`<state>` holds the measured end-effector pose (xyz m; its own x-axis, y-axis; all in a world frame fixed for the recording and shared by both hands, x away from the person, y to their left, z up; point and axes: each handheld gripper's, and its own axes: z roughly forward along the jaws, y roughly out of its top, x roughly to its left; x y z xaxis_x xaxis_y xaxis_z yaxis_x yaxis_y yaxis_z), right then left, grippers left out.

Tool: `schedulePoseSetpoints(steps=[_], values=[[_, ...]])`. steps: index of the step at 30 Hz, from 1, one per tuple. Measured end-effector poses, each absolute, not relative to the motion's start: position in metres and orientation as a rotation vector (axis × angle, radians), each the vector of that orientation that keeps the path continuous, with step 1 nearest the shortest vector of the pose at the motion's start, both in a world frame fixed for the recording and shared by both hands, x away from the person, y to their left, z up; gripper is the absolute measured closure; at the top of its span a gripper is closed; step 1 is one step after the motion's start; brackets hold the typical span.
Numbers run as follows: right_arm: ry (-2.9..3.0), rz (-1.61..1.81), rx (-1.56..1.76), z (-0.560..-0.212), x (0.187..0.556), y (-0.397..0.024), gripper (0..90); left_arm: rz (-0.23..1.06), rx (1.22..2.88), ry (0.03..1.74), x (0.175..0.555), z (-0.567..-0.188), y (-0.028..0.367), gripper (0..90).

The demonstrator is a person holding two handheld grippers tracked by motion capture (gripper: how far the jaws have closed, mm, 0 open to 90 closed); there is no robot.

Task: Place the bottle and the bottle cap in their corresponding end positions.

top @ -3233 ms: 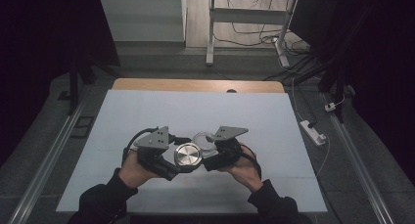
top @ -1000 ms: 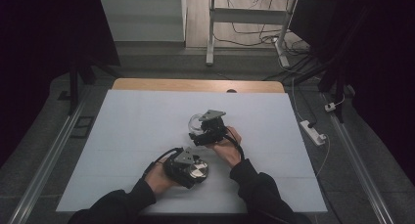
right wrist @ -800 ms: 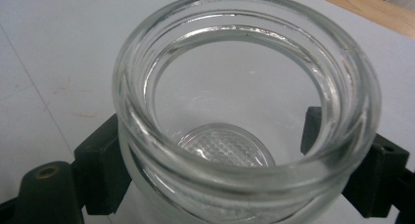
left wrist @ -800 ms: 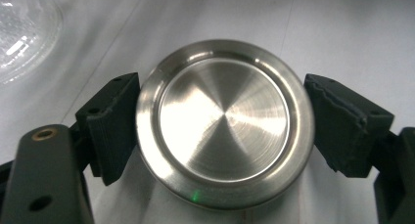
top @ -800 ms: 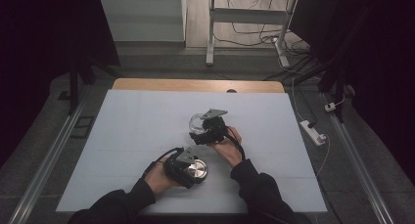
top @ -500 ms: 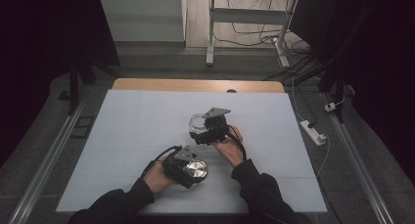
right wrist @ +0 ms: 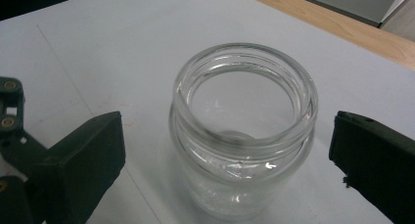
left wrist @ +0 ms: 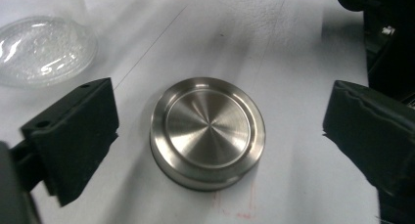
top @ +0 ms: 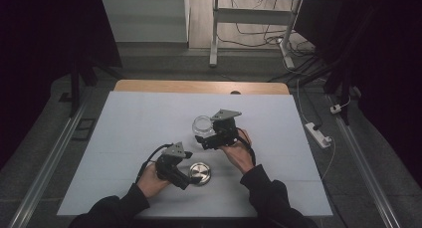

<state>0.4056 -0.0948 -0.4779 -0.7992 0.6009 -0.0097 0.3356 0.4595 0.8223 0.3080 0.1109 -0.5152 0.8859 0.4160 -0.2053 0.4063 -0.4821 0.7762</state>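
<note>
A round brushed-metal lid [top: 199, 172] [left wrist: 208, 131] lies flat on the white table cover. It sits between the wide-apart jaws of my left gripper [top: 193, 175] [left wrist: 222, 133], and neither pad touches it. A clear glass jar [top: 202, 125] [right wrist: 243, 131] stands upright and uncapped farther back. The jaws of my right gripper [top: 203, 137] [right wrist: 230, 155] flank it with a gap on each side. Both grippers' jaws have just been opening. The jar's base [left wrist: 44, 43] shows at the upper left of the left gripper view.
The white cover [top: 124, 128] spans the table, with a wooden strip [top: 199, 86] along its far edge. A white power strip [top: 318, 134] lies on the floor to the right. Metal rails run along both sides of the table.
Both grippers' jaws have spread off what they held: the left off the lid, the right off the jar. Both hands have drawn back a little. Lid and jar stay put.
</note>
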Motion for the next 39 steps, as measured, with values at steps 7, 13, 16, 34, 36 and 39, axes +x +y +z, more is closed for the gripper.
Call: schedulePoseSetpoints(steps=[7, 13, 16, 34, 36, 39], values=[[2.433, 1.266, 0.763, -0.479, 0.390, -0.107, 0.0, 0.021, 2.109, 0.632, 0.304, -0.512, 0.128, 0.0], [2.422, 1.297, 0.769, -0.471, 0.379, -0.124, 0.0, 0.034, 2.081, 0.667, 0.301, -0.507, 0.141, 0.0], [2.425, 1.297, 0.771, -0.470, 0.375, -0.129, 0.0, 0.034, 2.076, 0.679, 0.299, -0.508, 0.146, 0.1], [2.408, 1.294, 0.768, -0.465, 0.344, -0.154, 0.0, 0.072, 2.066, 0.762, 0.275, -0.503, 0.181, 0.0], [2.400, 1.283, 0.767, -0.464, 0.340, -0.158, 0.0, 0.079, 2.059, 0.781, 0.271, -0.503, 0.188, 0.0], [2.390, 1.280, 0.776, -0.463, 0.333, -0.166, 0.0, 0.090, 2.046, 0.810, 0.265, -0.503, 0.199, 0.0]])
